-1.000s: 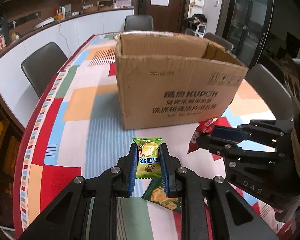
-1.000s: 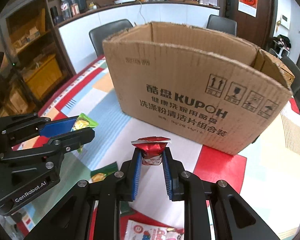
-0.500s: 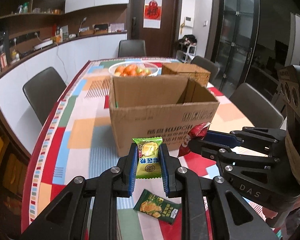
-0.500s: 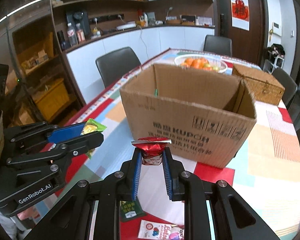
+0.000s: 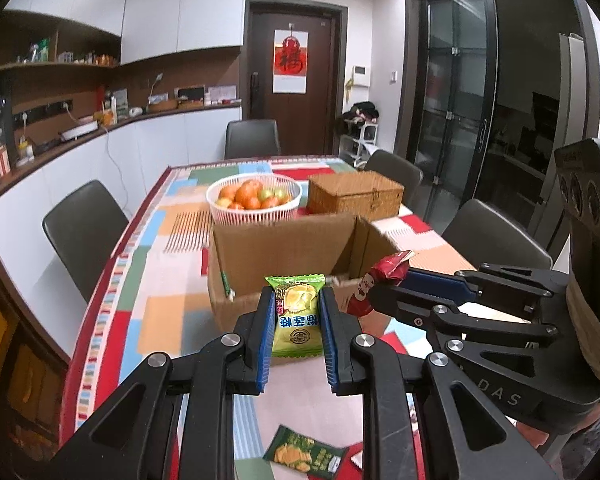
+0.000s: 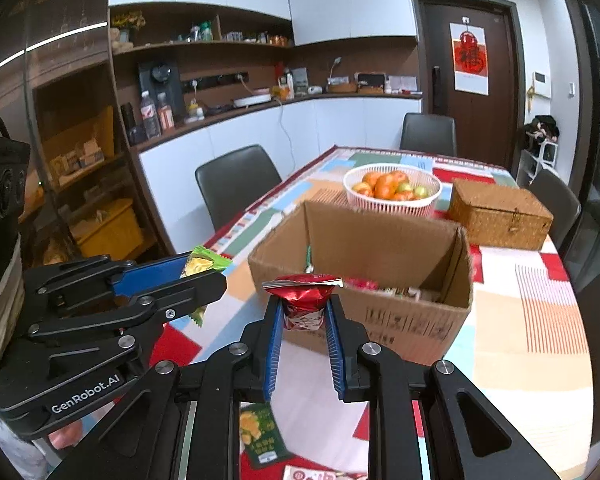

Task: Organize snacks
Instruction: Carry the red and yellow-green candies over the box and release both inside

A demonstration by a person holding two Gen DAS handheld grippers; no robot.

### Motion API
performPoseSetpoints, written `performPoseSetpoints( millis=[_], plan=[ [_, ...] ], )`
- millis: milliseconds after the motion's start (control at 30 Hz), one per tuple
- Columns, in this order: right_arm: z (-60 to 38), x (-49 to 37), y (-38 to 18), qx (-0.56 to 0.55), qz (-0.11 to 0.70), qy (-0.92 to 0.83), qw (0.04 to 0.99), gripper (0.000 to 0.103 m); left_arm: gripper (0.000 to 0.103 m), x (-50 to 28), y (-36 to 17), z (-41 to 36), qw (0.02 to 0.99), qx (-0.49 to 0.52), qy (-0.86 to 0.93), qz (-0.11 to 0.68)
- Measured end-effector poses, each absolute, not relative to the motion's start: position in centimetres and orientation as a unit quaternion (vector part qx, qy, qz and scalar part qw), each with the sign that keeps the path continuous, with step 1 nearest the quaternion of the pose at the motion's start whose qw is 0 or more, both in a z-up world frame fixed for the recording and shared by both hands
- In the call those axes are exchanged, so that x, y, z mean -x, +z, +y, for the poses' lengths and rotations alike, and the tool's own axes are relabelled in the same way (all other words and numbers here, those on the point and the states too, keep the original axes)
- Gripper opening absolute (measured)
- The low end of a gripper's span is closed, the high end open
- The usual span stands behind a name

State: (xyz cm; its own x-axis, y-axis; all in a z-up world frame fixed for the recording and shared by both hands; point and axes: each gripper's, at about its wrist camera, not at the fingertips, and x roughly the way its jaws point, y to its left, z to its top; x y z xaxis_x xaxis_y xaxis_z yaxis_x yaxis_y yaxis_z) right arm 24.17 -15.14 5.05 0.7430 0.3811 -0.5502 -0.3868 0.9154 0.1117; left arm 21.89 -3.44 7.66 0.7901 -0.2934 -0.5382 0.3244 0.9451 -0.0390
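The left gripper has its blue-padded fingers pressed closed on a light green durian-candy packet, held upright in the air short of the open brown cardboard box. Beside it, the right gripper has its fingers clamped on a crinkled red foil snack packet, also raised before the box's near wall. Some wrapped snacks lie inside the box. Below, a dark green chip packet lies flat on the desk with its colourful patchwork cloth. Beyond the box stand a white plastic basket of oranges and a woven wicker chest.
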Motion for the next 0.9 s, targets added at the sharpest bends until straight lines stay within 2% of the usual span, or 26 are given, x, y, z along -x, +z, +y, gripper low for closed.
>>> performPoseSetpoints(
  millis=[433, 900],
  plan=[
    [-16.0, -27.9, 7.4, 0.017, 0.274, 0.175, 0.946, 0.022, 0.022, -26.4, 9.7, -4.0, 0.949, -0.022, -0.153, 0.276],
    [-17.6, -33.8, 6.8, 0.006, 0.320, 0.135, 0.938, 0.022, 0.023, -33.1, 8.6, -4.8, 0.936, -0.020, -0.137, 0.324]
  ],
)
